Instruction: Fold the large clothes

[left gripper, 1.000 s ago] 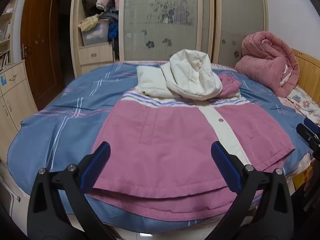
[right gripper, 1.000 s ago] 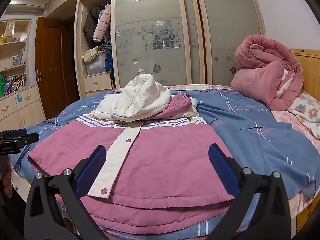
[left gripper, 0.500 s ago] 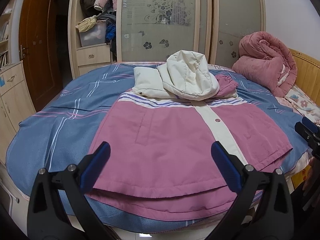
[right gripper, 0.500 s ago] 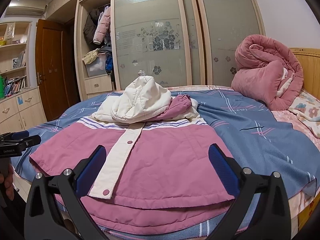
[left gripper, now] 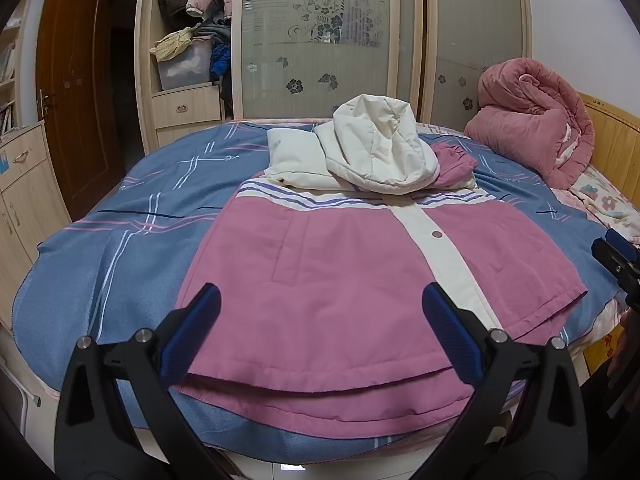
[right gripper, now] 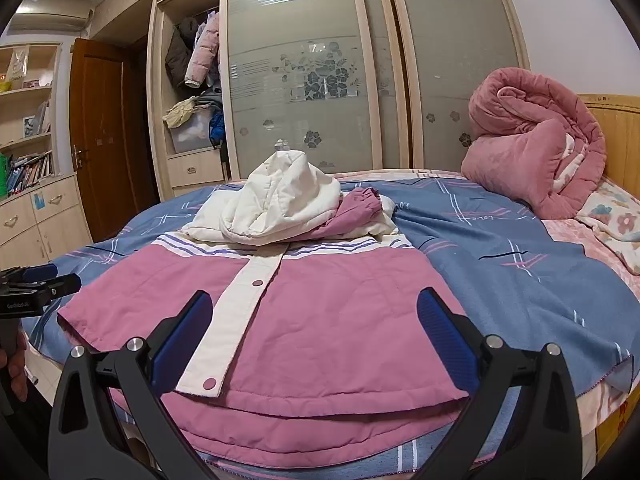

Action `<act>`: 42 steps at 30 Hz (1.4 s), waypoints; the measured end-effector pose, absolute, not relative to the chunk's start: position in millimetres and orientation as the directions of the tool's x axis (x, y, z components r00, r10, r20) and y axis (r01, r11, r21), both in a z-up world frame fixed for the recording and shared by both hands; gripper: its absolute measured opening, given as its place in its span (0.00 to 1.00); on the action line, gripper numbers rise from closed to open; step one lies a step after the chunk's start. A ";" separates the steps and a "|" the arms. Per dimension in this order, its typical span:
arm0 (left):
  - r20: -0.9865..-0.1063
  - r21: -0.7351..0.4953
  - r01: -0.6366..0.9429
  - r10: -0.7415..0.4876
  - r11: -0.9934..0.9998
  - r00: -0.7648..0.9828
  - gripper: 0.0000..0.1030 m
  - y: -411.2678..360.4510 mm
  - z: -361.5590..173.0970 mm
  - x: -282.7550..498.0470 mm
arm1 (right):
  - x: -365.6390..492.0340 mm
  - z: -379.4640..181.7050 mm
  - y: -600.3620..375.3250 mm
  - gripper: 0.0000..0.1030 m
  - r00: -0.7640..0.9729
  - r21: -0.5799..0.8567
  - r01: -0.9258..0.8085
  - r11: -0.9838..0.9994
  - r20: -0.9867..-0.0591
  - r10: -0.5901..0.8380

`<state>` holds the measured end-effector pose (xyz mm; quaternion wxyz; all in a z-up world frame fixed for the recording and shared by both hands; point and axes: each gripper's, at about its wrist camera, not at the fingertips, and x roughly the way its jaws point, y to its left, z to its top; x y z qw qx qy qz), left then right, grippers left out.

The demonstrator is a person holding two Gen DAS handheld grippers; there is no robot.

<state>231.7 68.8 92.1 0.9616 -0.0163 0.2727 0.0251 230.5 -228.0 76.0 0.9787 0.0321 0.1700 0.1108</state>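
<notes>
At the near edge of the bed (left gripper: pixel 80 264), both claws hang spread wide and empty: the left gripper (left gripper: pixel 320 332) and right gripper (right gripper: pixel 312 328) hover just above the hem of a pink jacket (left gripper: pixel 340 280) lying flat on the blue bedspread, its cream hood (left gripper: pixel 380 152) and sleeves heaped at the far end. Bare bedspread lies open on either side. Only the right view shows a bookshelf (right gripper: pixel 28 152). Beyond, a rolled pink quilt (right gripper: pixel 532 144) sits before the headboard, with the wardrobe (left gripper: pixel 320 40) behind.
</notes>
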 end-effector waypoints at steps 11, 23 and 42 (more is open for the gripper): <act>-0.526 -0.028 -0.053 0.030 0.998 0.850 0.98 69.0 93.2 230.7 | 228.3 75.7 -235.0 0.99 0.924 0.097 -0.193 0.976 -0.317 0.214; -0.508 -0.045 0.007 -0.028 0.999 0.861 0.98 75.1 99.0 217.8 | 193.6 30.0 -193.2 0.99 0.966 -0.590 -0.223 0.776 -0.242 0.093; -0.545 -0.028 0.039 -0.048 0.999 0.837 0.98 73.9 94.9 219.3 | 192.7 -80.5 -159.7 0.99 0.962 -0.913 -0.263 0.313 -0.273 0.013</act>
